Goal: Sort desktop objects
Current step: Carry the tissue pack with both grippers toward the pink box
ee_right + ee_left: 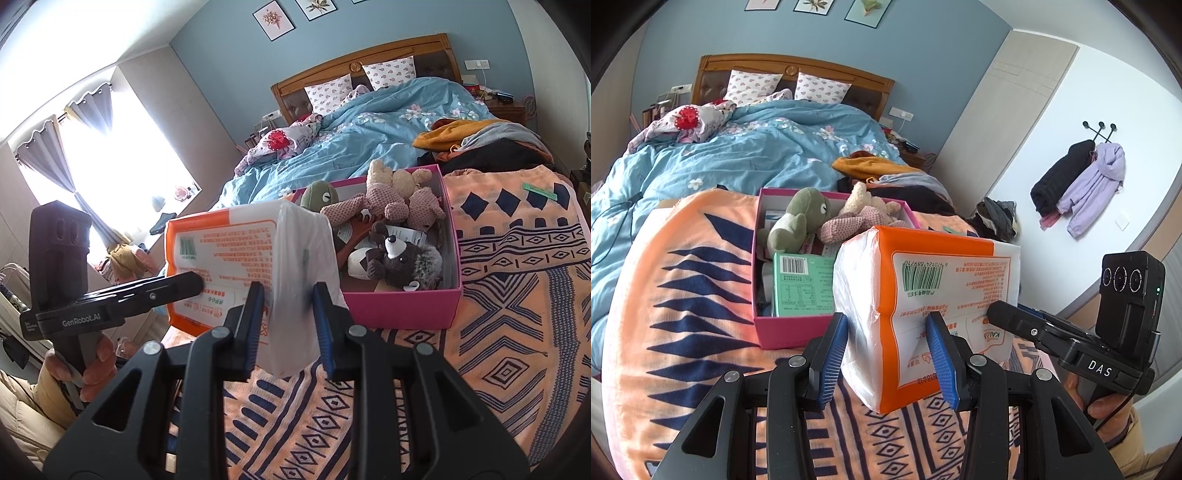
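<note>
We clamp the tissue pack (923, 295) with both tools: left tool (892, 354) and right tool (288, 325) each pinch it. It hangs just in front of the pink box (402, 306) of plush toys (399, 206).

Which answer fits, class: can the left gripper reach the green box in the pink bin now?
Probably not: the left gripper is shut on the tissue pack, which stands before the green box.

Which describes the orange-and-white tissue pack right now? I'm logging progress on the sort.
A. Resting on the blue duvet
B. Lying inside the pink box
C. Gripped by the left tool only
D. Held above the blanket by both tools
D: the tissue pack sits pinched in the left tool and the right tool, in front of the pink box.
</note>
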`<state>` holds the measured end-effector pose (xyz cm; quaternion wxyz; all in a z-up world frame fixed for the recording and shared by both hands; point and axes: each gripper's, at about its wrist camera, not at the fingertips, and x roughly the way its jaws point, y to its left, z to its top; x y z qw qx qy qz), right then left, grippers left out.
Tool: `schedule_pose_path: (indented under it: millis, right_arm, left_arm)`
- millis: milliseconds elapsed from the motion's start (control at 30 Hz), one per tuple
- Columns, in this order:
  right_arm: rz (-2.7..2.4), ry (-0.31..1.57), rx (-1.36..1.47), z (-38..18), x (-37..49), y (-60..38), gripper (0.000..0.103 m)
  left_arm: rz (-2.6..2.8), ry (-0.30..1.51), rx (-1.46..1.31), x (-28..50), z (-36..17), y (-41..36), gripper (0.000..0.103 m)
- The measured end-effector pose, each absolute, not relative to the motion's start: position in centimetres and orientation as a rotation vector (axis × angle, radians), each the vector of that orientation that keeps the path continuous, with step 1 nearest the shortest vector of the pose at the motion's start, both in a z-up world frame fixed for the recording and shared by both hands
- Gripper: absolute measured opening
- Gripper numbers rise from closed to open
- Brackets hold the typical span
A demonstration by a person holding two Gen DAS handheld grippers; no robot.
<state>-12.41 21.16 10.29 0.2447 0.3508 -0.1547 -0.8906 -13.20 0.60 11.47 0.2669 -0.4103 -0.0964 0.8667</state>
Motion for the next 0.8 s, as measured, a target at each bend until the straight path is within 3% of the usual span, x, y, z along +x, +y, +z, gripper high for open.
schedule_pose_path:
  millis: [800]
  right_arm:
    - [-2.439, -0.438, 0.938, 10.5, -13.7, 21.5, 0.030]
  left_arm:
    - [2.358, -0.243, -1.091, -14.8, 11.8, 0.9, 0.044]
